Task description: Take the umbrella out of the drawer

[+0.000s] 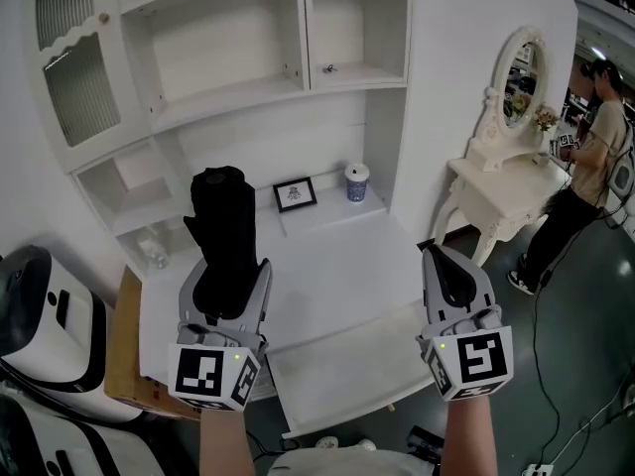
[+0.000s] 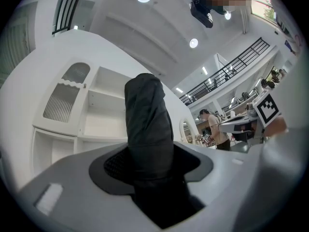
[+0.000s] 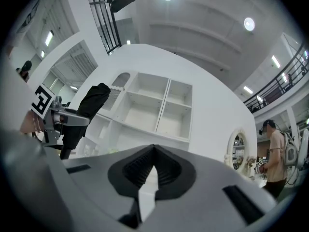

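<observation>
We see the left gripper (image 1: pixel 226 274) at the lower left of the head view. It pinches a folded black fabric umbrella (image 1: pixel 222 221) near its lower end. The umbrella stands roughly upright, its top rising above the jaws, clear of the shallow white open drawer (image 1: pixel 347 370) that juts out at the bottom centre. In the left gripper view we find this gripper (image 2: pixel 145 156) with its dark ribbed pads closed against both sides of the umbrella (image 2: pixel 147 124), which fills the middle of the frame. The right gripper (image 1: pixel 444 261), at the lower right of the head view, carries nothing. The right gripper view shows this gripper (image 3: pixel 153 153) with its pads pressed together at the tips. At the left of that view we again see the umbrella (image 3: pixel 86 111). Behind the drawer lies the white desk top (image 1: pixel 337 256) of a white shelved cabinet (image 1: pixel 228 87). A small black-framed picture (image 1: pixel 295 194) and a blue-and-white cup (image 1: pixel 356 181) stand near each other at its back. At the right edge a person (image 1: pixel 585 167) stands beside a white dressing table with an oval mirror (image 1: pixel 501 181).
</observation>
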Demonstrator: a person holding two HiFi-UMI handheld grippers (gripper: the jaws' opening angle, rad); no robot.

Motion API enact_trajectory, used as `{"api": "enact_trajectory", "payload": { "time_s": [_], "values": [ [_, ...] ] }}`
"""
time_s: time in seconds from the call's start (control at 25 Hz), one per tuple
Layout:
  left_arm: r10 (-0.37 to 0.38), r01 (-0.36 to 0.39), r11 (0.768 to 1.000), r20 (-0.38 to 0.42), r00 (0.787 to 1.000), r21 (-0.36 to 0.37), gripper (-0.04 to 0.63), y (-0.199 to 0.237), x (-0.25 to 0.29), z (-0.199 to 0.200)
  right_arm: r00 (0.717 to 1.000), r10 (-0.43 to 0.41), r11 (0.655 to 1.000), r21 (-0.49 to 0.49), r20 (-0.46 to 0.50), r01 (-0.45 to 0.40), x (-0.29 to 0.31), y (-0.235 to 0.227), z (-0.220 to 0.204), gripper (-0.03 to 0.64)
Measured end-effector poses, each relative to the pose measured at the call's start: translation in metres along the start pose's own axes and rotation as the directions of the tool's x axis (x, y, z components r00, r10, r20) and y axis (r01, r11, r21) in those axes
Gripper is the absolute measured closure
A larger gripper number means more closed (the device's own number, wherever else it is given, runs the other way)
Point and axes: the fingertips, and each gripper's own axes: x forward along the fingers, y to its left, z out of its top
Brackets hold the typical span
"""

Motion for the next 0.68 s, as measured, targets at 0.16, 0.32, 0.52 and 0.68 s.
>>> {"api": "enact_trajectory", "payload": {
  "time_s": [0.16,0.32,0.52,0.68],
  "values": [
    [-0.002,0.002,1.0,-0.003,1.0,0.001,0.334,-0.001,0.0,-0.001,1.0,0.001,1.0,-0.001,-0.006,-0.001,-0.001,0.0,-0.002,0.609],
    [-0.001,0.001,1.0,-0.006,1.0,-0.002,0.334,-0.002,0.0,-0.003,1.0,0.003,1.0,-0.003,-0.014,-0.003,-0.002,0.001,-0.005,0.609],
    [-0.003,0.002,1.0,-0.008,1.0,-0.003,0.334,-0.004,-0.001,-0.006,1.0,-0.002,1.0,0.011,-0.015,0.002,-0.005,-0.002,-0.011,0.609],
    [-0.005,0.005,1.0,-0.015,1.0,0.004,0.334,-0.003,-0.002,-0.007,1.0,0.001,1.0,0.019,-0.021,-0.001,-0.006,-0.002,-0.013,0.609]
  ]
}}
